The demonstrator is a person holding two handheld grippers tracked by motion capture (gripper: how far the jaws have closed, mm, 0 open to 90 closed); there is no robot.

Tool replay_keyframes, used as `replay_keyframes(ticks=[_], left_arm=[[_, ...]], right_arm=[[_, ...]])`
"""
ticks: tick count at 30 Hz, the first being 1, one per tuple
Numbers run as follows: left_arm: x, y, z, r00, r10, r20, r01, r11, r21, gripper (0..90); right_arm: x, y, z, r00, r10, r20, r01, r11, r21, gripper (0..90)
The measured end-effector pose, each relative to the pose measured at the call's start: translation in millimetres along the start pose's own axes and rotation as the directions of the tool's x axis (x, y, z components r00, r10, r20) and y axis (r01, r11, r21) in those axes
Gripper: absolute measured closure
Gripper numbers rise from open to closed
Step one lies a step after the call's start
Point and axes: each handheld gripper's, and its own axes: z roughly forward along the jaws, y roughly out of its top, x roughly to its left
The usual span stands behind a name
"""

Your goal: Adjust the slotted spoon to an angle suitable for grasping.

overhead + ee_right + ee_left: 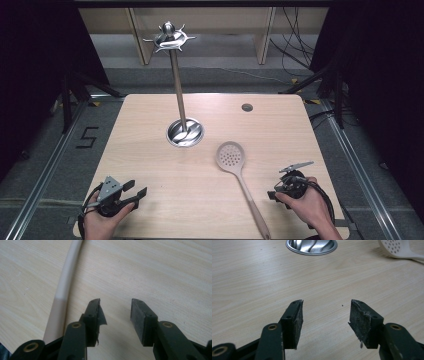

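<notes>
Beige skimmer (231, 156) handle lies just left of the open, empty right claw (115, 312); left claw (325, 315) open, well apart.

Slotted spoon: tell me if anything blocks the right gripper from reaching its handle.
Nothing visible does. The right gripper rests open on the table just beside the slotted spoon, whose handle lies past its left jaw with bare wood between.

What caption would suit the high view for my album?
Two hand-held grippers, left and right, wait open-fingered beside a slotted spoon on the table, before a steel utensil stand.
</notes>
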Motion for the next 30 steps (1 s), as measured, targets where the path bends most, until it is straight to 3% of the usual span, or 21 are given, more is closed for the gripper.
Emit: replay_keyframes(ticks=[2,4,5,7,10,12,13,14,15,17,18,19,22,25,26,27,29,30], left_arm=[[-0.6,0.2,-0.3,0.9999,0.009,0.006,-0.009,1.0,0.001,43.4],[-1.2,0.0,-0.9,1.0,0.006,0.007,-0.006,1.0,0.002,43.4],[-1.0,0.2,-1.4,0.9998,0.015,0.011,-0.015,0.9999,0.001,43.4],[-0.3,0.0,-2.2,0.9998,0.02,0.003,-0.02,0.9998,0.001,43.4],[0.6,-0.4,-2.2,0.9999,0.012,0.003,-0.012,0.9999,0.001,43.3],[0.8,-0.2,-1.9,0.9999,0.013,0.008,-0.013,0.9999,0.004,43.2],[0.0,-0.3,-1.6,1.0,0.006,0.006,-0.006,1.0,0.0,43.1],[-0.3,-0.2,-1.8,1.0,0.008,0.006,-0.008,1.0,0.002,43.1],[-0.2,0.2,-2.2,0.9998,0.022,0.003,-0.022,0.9998,0.002,43.1],[-1.1,0.1,-2.1,0.9998,0.018,0.001,-0.018,0.9998,-0.001,43.0],[-1.1,0.1,-2.2,0.9998,0.018,0.001,-0.018,0.9998,-0.001,43.0],[-1.1,0.1,-2.2,0.9998,0.018,0.001,-0.018,0.9998,-0.001,43.0],[-0.6,0.0,-2.7,0.9998,0.016,0.012,-0.016,0.9999,-0.003,42.9],[-0.6,0.1,-2.9,0.9998,0.016,0.012,-0.016,0.9999,-0.004,42.9],[-0.7,0.1,-3.1,0.9998,0.016,0.013,-0.016,0.9999,-0.007,42.9],[-0.6,0.5,-3.9,0.9998,0.021,0.007,-0.021,0.9998,-0.005,42.9],[-0.6,0.4,-3.9,0.9997,0.023,0.007,-0.023,0.9997,-0.005,42.8],[-0.5,0.3,-3.6,0.9997,0.021,0.014,-0.021,0.9998,-0.006,42.8]], right_arm=[[0.1,1.2,-1.8,0.9995,-0.029,-0.015,0.029,0.9996,-0.001,57.7],[0.7,1.7,-1.8,0.9996,-0.027,-0.01,0.027,0.9996,0.007,56.1],[-0.9,2.8,-5.2,0.9953,-0.092,-0.028,0.093,0.9956,0.014,55.4],[-3.3,3.3,-9.6,0.9851,-0.169,-0.034,0.17,0.9848,0.037,54.0],[-3.9,2.9,-12.1,0.9799,-0.195,-0.04,0.198,0.9785,0.06,54.0],[1.2,0.5,-15.4,0.968,-0.246,-0.048,0.25,0.9607,0.12,54.2],[-1.9,2.0,-16.7,0.9533,-0.299,-0.041,0.302,0.9454,0.123,54.3],[-1.1,1.7,-17.8,0.94,-0.333,-0.072,0.34,0.9312,0.131,54.3],[-0.5,1.6,-18.1,0.9353,-0.346,-0.073,0.353,0.9254,0.137,54.6],[2.7,1.1,-18.8,0.9406,-0.332,-0.07,0.339,0.926,0.166,56.1],[4.0,1.7,-17.7,0.9477,-0.311,-0.071,0.319,0.932,0.172,57.5],[7.0,1.6,-18.6,0.9627,-0.264,-0.06,0.271,0.9448,0.185,58.9],[18.5,3.5,-17.2,0.9836,-0.166,-0.07,0.178,0.9615,0.21,63.9],[27.8,3.3,-15.5,0.9879,-0.126,-0.09,0.145,0.9586,0.245,64.2],[31.9,2.7,-12.9,0.9863,-0.133,-0.097,0.154,0.9548,0.254,64.4],[42.8,2.3,-9.1,0.9859,-0.12,-0.117,0.15,0.9436,0.296,64.6],[50.3,1.8,-7.6,0.989,-0.081,-0.124,0.117,0.9397,0.321,64.7],[53.3,1.6,-4.9,0.9889,-0.092,-0.116,0.125,0.938,0.323,64.4]])
